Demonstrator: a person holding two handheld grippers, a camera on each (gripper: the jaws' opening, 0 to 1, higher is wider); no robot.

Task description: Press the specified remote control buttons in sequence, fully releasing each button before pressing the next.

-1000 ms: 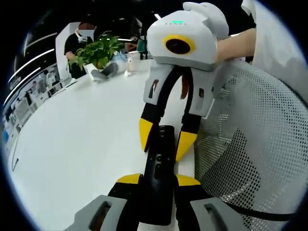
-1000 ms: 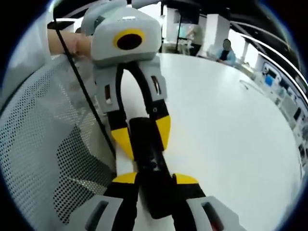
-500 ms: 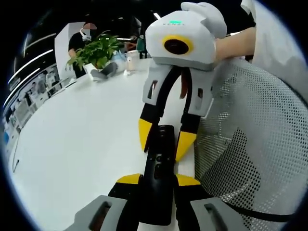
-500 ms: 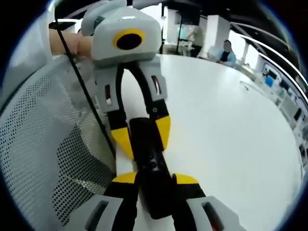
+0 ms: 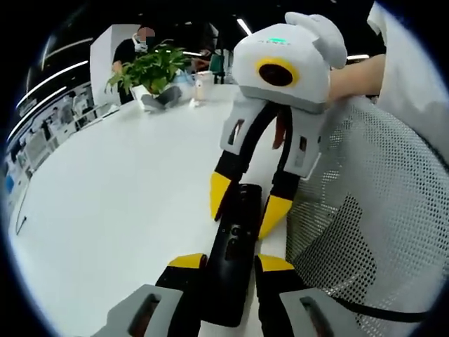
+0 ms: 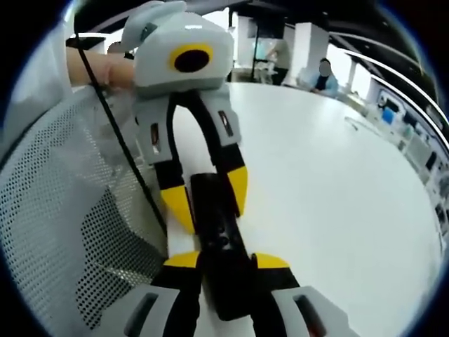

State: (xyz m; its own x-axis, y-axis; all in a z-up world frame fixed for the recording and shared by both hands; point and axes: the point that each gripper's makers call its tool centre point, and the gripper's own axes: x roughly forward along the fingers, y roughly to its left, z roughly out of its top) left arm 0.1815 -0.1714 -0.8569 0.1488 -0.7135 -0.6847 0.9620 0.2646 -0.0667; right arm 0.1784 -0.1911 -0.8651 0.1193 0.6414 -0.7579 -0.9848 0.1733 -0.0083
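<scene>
A wide white counter (image 5: 105,196) in an open office carries a potted plant (image 5: 151,70) far off. The black remote control (image 5: 235,246) lies at the counter edge, its long axis running straight between both grippers. The left gripper (image 5: 231,263) clamps one end; the right gripper (image 6: 226,261) clamps the other. Neither is nearer.

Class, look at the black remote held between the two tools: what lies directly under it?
The white table lies under the remote, near its edge beside a mesh chair back. The remote covers whatever contact it has with the table.
</scene>
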